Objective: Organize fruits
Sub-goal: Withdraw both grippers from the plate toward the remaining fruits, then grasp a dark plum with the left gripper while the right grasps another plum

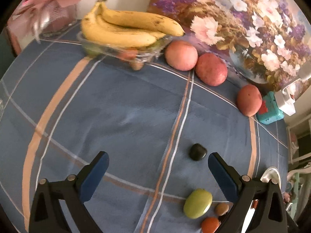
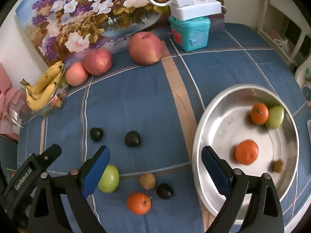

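My right gripper [image 2: 155, 159] is open and empty above the blue checked tablecloth. Below it lie a green fruit [image 2: 109, 178], a brown kiwi [image 2: 147, 181], an orange [image 2: 139, 203] and a dark plum [image 2: 164, 191]. Two more dark plums [image 2: 132, 138] [image 2: 96, 134] lie further out. A steel bowl [image 2: 206, 128] to its right holds two oranges [image 2: 246, 152], a green fruit [image 2: 275, 117] and a kiwi [image 2: 278, 166]. My left gripper [image 1: 158, 158] is open and empty, with a dark plum [image 1: 197, 151] by its right finger. Three red apples [image 1: 181, 55] and bananas [image 1: 124, 29] lie at the back.
The bananas rest on a clear plastic tray [image 1: 116, 50] holding more small fruit. A flower painting [image 2: 93, 9] leans on the wall behind the apples. A teal box [image 2: 191, 33] with a white power adapter [image 2: 194, 6] on top stands at the back right.
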The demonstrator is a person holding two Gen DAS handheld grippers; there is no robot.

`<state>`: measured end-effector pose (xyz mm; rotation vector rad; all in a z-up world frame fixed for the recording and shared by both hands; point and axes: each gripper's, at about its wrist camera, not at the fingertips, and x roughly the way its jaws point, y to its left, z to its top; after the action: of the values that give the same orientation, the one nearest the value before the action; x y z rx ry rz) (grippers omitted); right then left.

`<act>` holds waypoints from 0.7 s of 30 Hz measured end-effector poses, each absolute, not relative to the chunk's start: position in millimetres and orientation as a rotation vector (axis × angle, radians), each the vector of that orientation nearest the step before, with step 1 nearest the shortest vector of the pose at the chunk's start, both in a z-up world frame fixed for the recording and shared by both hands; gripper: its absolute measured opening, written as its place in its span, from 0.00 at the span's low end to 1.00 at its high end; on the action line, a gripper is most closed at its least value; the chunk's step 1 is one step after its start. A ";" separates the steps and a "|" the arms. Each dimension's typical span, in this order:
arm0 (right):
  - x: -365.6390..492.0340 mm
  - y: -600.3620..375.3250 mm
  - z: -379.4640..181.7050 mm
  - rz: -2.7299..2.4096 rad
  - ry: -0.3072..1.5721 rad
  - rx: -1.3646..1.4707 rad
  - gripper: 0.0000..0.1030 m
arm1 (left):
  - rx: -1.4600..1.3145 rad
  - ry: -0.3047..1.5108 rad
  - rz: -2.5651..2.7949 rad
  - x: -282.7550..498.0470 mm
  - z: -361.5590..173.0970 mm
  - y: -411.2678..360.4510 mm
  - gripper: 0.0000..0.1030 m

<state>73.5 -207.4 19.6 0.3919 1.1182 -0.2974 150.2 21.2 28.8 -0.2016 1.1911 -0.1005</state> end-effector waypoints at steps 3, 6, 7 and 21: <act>86.7 -209.0 16.9 -0.290 1.138 0.392 0.92 | -0.187 1.205 -0.121 159.8 25.2 14.8 1.00; 101.8 -209.2 11.4 -0.281 1.162 0.394 0.92 | -0.215 1.224 -0.130 169.8 21.7 13.5 1.00; 107.8 -208.1 8.6 -0.274 1.176 0.393 0.92 | -0.228 1.228 -0.135 172.6 20.3 12.7 1.00; 132.3 -197.6 -38.8 -0.255 1.299 0.336 0.92 | -0.146 1.332 -0.227 186.9 -19.6 -24.1 0.96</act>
<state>132.3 -197.6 -38.8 0.3362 1.2991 -0.2547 186.9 -24.1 -19.6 -0.1459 1.3319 -0.2269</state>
